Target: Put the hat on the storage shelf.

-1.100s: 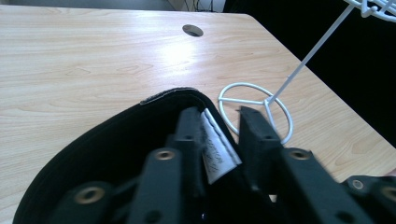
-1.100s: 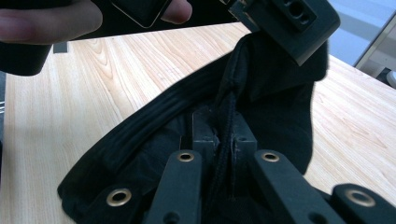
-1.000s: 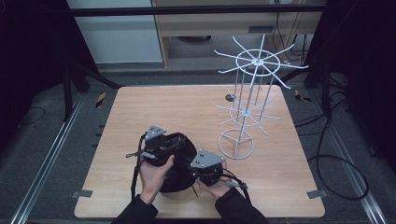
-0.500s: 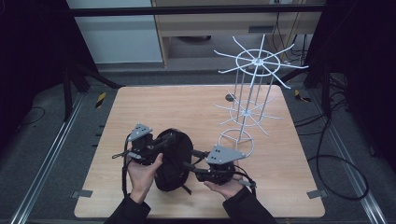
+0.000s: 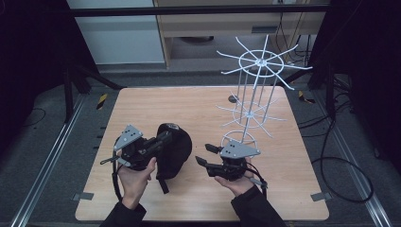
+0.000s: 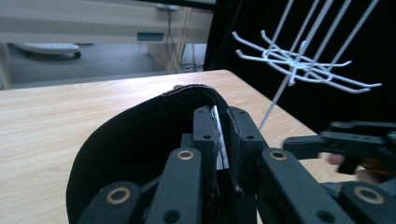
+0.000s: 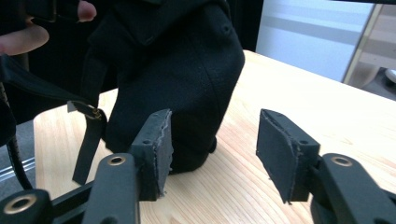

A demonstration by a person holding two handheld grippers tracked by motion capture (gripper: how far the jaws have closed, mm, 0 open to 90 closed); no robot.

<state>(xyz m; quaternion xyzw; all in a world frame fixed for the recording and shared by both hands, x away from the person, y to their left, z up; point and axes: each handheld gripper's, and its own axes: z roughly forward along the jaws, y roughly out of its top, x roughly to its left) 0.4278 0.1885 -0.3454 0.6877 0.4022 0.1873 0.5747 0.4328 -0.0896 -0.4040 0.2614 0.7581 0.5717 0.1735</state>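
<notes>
A black cap (image 5: 176,150) stands on its side on the wooden table (image 5: 189,106), its strap (image 5: 162,183) trailing toward the front edge. My left gripper (image 5: 164,137) is shut on the cap's rim; in the left gripper view the jaws pinch the black cap (image 6: 135,140) and a white inner label (image 6: 217,135). My right gripper (image 5: 203,154) is open just right of the cap, a short gap away. In the right gripper view the cap (image 7: 187,70) stands beyond the open gripper (image 7: 215,154), and the strap (image 7: 88,135) hangs at the left.
A white wire rack (image 5: 255,94) with radial hooks stands on its ring base at the table's right, just behind my right hand; the rack (image 6: 299,60) also appears in the left gripper view. Dark floor, cables and metal rails surround the table.
The two grippers have drawn apart: the left one moved left with the cap, tipping it up, while the right one moved right off the cap and stands open.
</notes>
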